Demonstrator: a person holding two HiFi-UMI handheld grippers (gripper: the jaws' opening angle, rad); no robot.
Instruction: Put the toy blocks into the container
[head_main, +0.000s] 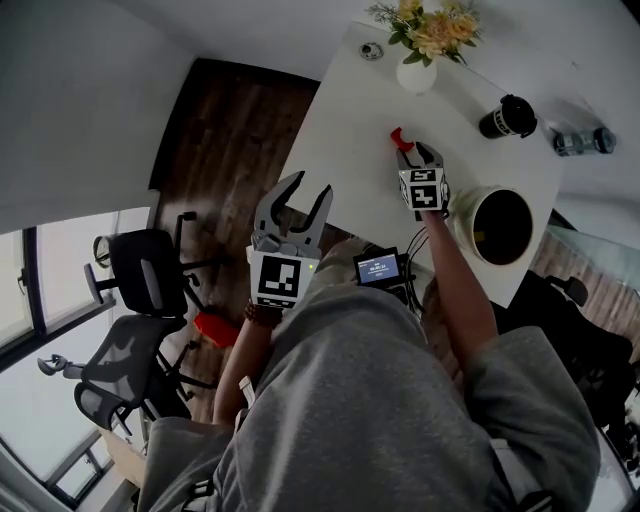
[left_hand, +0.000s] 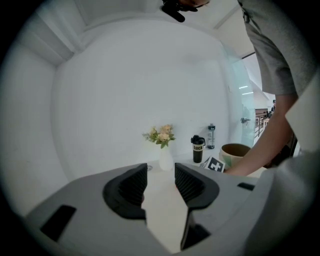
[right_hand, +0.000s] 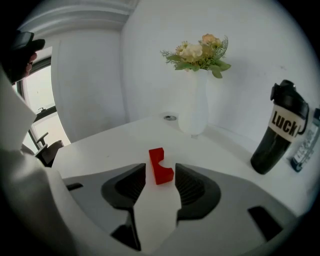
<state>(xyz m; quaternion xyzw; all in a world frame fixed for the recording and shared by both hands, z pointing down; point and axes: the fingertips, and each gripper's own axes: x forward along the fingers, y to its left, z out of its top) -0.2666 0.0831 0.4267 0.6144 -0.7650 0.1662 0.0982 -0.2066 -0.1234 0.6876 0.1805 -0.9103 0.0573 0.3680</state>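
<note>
Office chairs (head_main: 140, 270) stand on the wooden floor at far left. At the white table's (head_main: 340, 130) near edge, the left hand-held gripper (head_main: 311, 186) hangs with jaws apart and nothing between them. Further right, the right hand-held gripper (head_main: 418, 155) rests low over the table, jaws spread wide, a red toy block (right_hand: 160, 166) standing upright at their mouth, ungripped. The round container (head_main: 458, 225) sits just right of that gripper; a flower vase (head_main: 416, 72), black cup (head_main: 508, 117) and bottle (head_main: 580, 141) line the far side.
</note>
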